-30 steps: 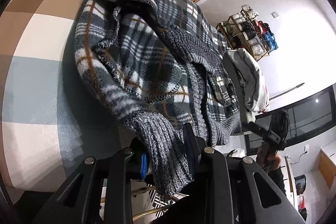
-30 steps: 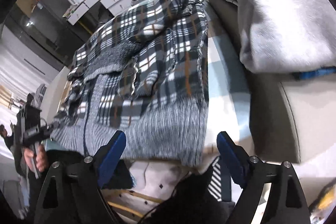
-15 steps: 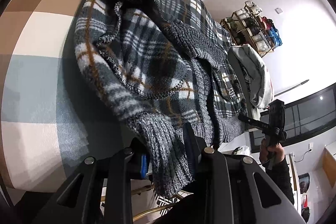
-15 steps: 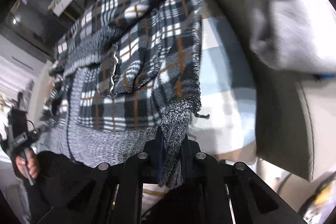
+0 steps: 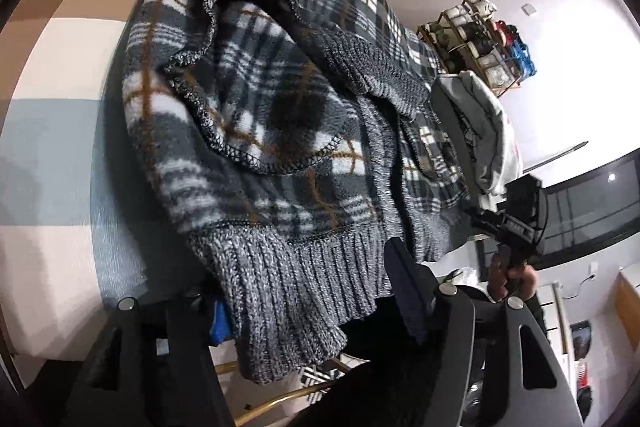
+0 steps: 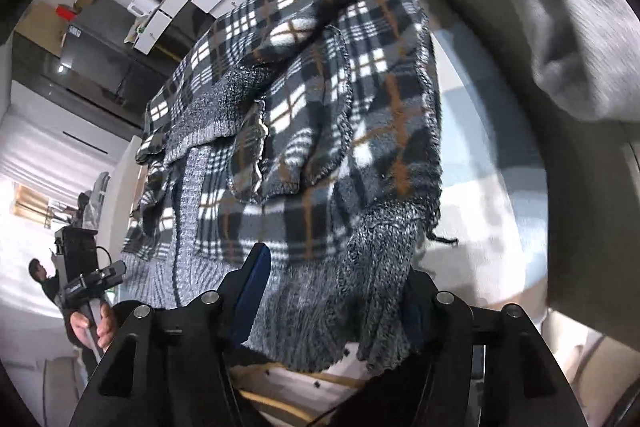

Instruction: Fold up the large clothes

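The left gripper (image 5: 316, 291) is opening, its jaws standing loosely either side of the ribbed hem of the plaid jacket (image 5: 256, 115) that is lying rumpled on the checked bed (image 5: 52, 75), while the right gripper (image 6: 332, 291) is opening too around the hem's other corner, gripping nothing, beside a grey garment (image 6: 560, 11).

left gripper (image 5: 316, 301): black two-finger tool, tilted downward; jaws opening, its blue-padded fingers (image 5: 404, 279) standing apart with the ribbed knit hem between them, pads off the cloth.
right gripper (image 6: 334, 291): tilted steeply downward; jaws opening, blue-padded fingers (image 6: 254, 287) either side of the knit cuff.
right hand (image 5: 516, 277): wrapped round its tool's handle.
left hand (image 6: 94, 323): gripping its handle.
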Motion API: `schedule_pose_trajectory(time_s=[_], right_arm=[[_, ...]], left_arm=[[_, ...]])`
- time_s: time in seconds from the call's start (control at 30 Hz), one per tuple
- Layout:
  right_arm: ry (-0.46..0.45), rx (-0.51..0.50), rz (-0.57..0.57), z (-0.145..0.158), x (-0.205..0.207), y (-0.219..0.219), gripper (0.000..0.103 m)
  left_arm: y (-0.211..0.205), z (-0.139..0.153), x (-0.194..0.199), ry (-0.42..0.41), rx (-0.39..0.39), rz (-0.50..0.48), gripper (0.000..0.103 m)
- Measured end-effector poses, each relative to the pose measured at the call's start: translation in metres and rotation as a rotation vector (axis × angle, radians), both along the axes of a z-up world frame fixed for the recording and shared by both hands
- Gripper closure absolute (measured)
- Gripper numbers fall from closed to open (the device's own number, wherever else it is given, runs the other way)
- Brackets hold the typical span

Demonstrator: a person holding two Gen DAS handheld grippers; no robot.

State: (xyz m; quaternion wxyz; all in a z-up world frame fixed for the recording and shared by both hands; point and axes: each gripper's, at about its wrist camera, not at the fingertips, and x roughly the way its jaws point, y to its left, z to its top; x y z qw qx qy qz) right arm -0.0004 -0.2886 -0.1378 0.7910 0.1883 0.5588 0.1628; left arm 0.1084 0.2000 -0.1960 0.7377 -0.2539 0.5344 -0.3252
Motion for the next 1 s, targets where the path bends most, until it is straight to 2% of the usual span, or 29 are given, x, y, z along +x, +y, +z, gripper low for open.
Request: schedule_pose_trajectory(time_s=[0.03,0.07,0.1,0.13,0.17,0.23,0.27,0.3,0.47,0.63,0.77,0.83,0.9,1.0], right_arm=[[-0.002,-0.003,-0.007,-0.001,0.001,0.001,0.049],[0.000,-0.006,-0.014,-0.001,0.002,0.000,0.070],[0.004,-0.005,-0.019,-0.003,0.003,0.000,0.086],[0.008,-0.001,-0.019,-0.005,0.004,0.000,0.091],[0.000,0.011,-0.025,-0.004,0.002,-0.002,0.091],[-0.023,0.028,-0.030,0.000,-0.002,-0.005,0.091],[-0.037,0.028,-0.036,0.003,-0.004,-0.006,0.092],[-0.043,0.024,-0.034,0.006,-0.007,-0.007,0.092],[-0.019,-0.017,-0.003,0.007,-0.019,-0.007,0.092],[-0.023,-0.008,0.009,0.014,-0.026,-0.012,0.092],[0.007,0.028,0.027,0.014,-0.042,-0.016,0.092],[0.011,0.072,0.029,0.018,-0.047,-0.019,0.092],[0.011,0.116,0.032,0.025,-0.047,-0.019,0.092],[0.005,0.198,0.027,0.046,-0.028,-0.019,0.092]], left_arm=[[0.000,0.000,0.000,-0.007,-0.002,0.002,0.042],[0.000,0.000,-0.001,-0.007,0.000,0.003,0.042],[0.001,0.000,-0.001,-0.008,-0.002,0.005,0.042],[0.002,0.000,-0.002,-0.008,-0.005,0.008,0.042],[0.002,0.000,-0.003,-0.006,-0.006,0.010,0.042],[0.005,-0.003,-0.006,0.008,-0.015,0.031,0.057],[0.005,-0.007,-0.006,0.032,-0.009,0.039,0.084],[0.006,-0.012,-0.006,0.057,0.019,0.052,0.097],[0.015,-0.017,-0.016,0.102,-0.011,0.091,0.098],[0.015,-0.013,-0.039,0.103,0.046,0.012,0.098],[0.031,-0.008,-0.054,0.102,0.002,-0.005,0.098],[0.042,-0.007,-0.058,0.127,-0.069,-0.009,0.098],[0.056,-0.008,-0.052,0.203,-0.209,-0.004,0.098],[0.072,0.007,-0.032,0.206,-0.293,0.025,0.098]])
